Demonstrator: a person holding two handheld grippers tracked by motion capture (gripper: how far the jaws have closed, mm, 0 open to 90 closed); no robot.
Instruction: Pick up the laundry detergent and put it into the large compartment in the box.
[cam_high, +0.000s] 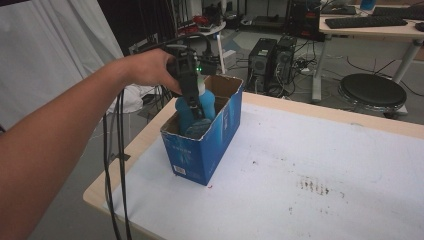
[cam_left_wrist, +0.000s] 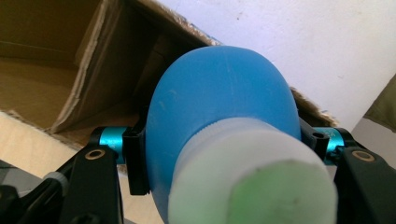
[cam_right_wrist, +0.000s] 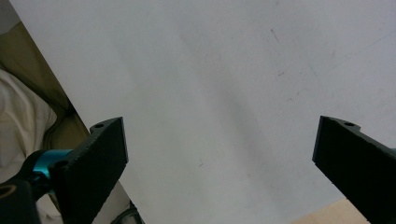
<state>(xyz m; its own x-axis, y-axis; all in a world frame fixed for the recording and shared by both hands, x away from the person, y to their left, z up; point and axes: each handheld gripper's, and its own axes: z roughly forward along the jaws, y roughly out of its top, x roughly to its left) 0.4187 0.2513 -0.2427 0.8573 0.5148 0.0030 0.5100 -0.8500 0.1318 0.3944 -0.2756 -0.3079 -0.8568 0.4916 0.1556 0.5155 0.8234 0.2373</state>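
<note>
Fingers (cam_left_wrist: 135, 161) of the left gripper (cam_high: 194, 102) clamped on either side of a blue bottle (cam_left_wrist: 219, 121) with a white cap (cam_left_wrist: 252, 179), held low inside an open blue cardboard box (cam_high: 210, 145) near the table's (cam_high: 310, 175) left edge. Beside the bottle in the box, a second bluish item (cam_high: 196, 128), too indistinct to name. Brown box flaps (cam_left_wrist: 84, 79) close around the bottle. Right gripper (cam_right_wrist: 219, 158) spread wide over bare white tabletop (cam_right_wrist: 224, 70), nothing between its jaws. Beyond the table, a black stool (cam_high: 372, 92) and computer towers (cam_high: 272, 62).
</note>
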